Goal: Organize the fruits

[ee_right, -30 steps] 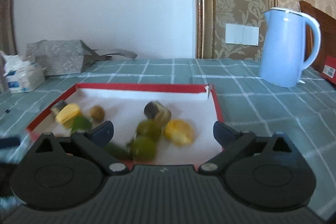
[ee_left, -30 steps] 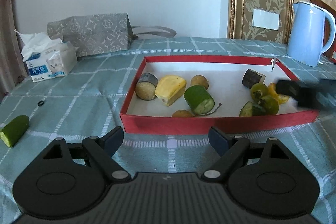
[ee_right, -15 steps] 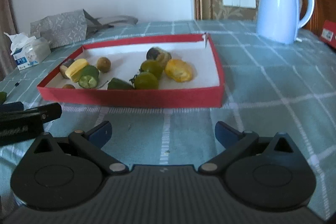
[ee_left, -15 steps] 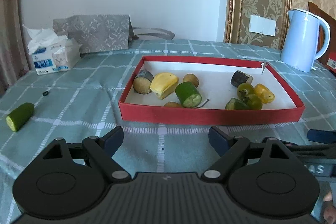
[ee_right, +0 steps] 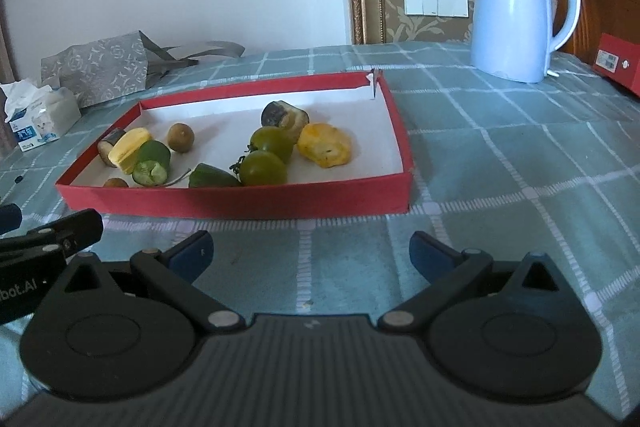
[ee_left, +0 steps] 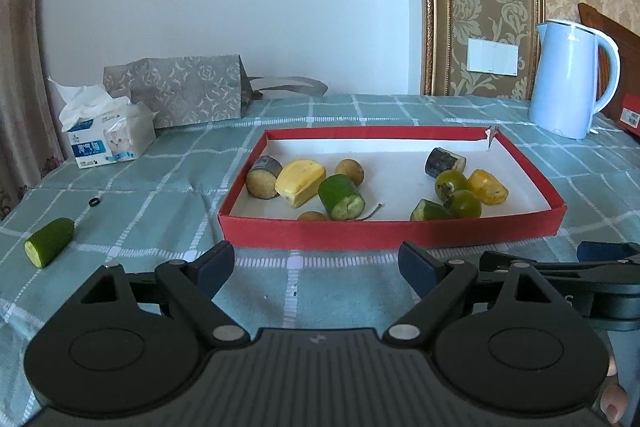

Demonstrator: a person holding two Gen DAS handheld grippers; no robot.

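Observation:
A red tray (ee_left: 392, 233) (ee_right: 240, 201) with a white floor sits on the checked cloth and holds several fruit pieces: a yellow chunk (ee_left: 301, 177), a green cucumber piece (ee_left: 341, 197), two green tomatoes (ee_right: 266, 157) and a yellow-orange piece (ee_right: 325, 145). One cucumber piece (ee_left: 49, 242) lies loose on the cloth, far left of the tray. My left gripper (ee_left: 316, 265) is open and empty, just short of the tray's near wall. My right gripper (ee_right: 310, 253) is open and empty too, in front of the tray's near right part.
A pale blue kettle (ee_left: 570, 81) (ee_right: 520, 13) stands behind the tray at the right. A tissue pack (ee_left: 108, 135) and a grey patterned bag (ee_left: 180, 91) sit at the back left. A small black ring (ee_left: 94, 202) lies on the cloth. A red box (ee_right: 618, 65) is at the far right.
Both grippers have drawn back from the tray toward the near side. The right gripper was over the tray's contents and now hangs in front of its near wall. The fruit has not moved.

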